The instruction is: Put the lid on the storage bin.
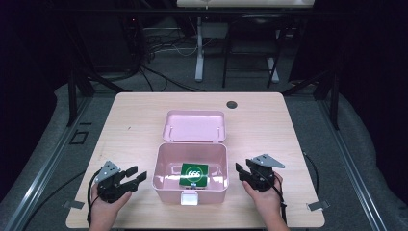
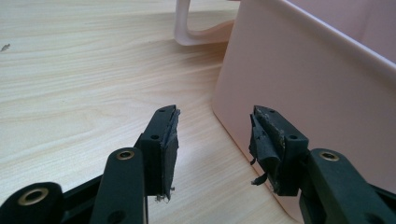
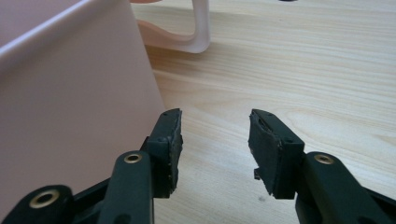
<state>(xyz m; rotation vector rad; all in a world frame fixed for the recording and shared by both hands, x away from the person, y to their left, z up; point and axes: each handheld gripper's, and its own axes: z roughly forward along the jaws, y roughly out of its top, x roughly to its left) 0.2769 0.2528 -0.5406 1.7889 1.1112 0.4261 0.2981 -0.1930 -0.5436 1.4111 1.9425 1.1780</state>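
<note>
high view shows an open pink plastic box (image 1: 190,188) in the middle of the light wooden table (image 1: 134,125), nearer the person's edge than the far one. its hinged pink lid (image 1: 194,126) is thrown back and lies flat on the table behind the box, inner side up. inside the box, on its floor toward the front wall, lies a flat green packet with white print (image 1: 194,174). a small white latch tab (image 1: 189,198) hangs at the middle of the box's front wall.

the left hand-held gripper (image 1: 136,175) rests just beside the left wall of the box, held by the person's left hand (image 1: 107,199), its jaws pointing toward the box. left gripper view has its jaws spread wide with bare table between them, gripping nothing; the pink wall stands close by the right jaw, apart from it, and the lid's curved corner shows farther off.

the right hand-held gripper (image 1: 239,171) sits just beside the right wall of the box, in the person's right hand (image 1: 262,192). right gripper view shows its jaws likewise wide apart and empty, the pink wall near the left jaw.

a small dark round hole (image 1: 232,104) marks the table's far edge.
</note>
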